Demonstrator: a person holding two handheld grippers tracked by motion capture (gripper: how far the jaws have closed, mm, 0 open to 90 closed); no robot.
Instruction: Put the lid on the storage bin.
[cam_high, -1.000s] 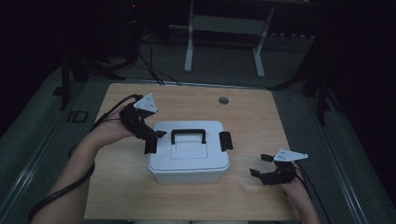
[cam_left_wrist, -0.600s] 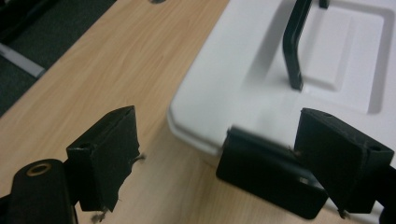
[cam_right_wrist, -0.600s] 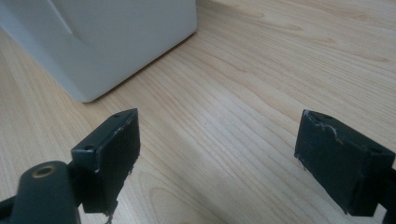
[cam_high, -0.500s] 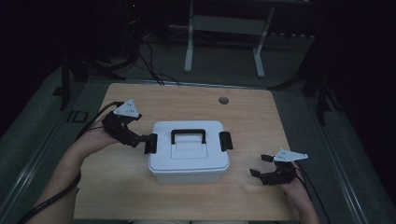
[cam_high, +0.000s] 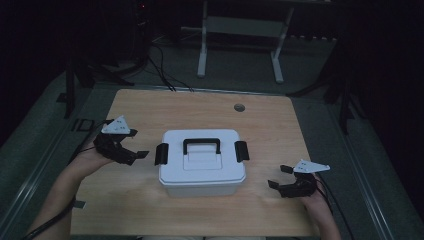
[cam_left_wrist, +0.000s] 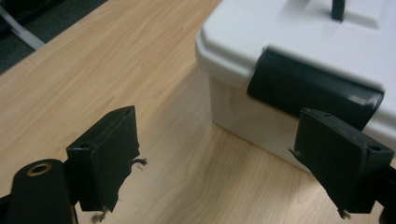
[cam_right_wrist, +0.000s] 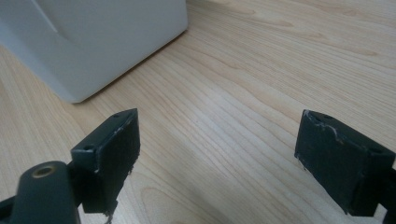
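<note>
Mid-desk, nearer the front edge, sits a stiff white box (cam_high: 202, 162), probably light, best lifted by its black handle (cam_high: 201, 145); left gripper (cam_high: 131, 154) and right gripper (cam_high: 278, 179) gape empty

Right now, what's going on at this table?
A person holds a gripper in each hand beside a closed white box on the table. The left gripper is open, aimed at the box's left latch but not touching it. The right gripper is open over bare wood near the box's right front corner. Neither holds anything.
</note>
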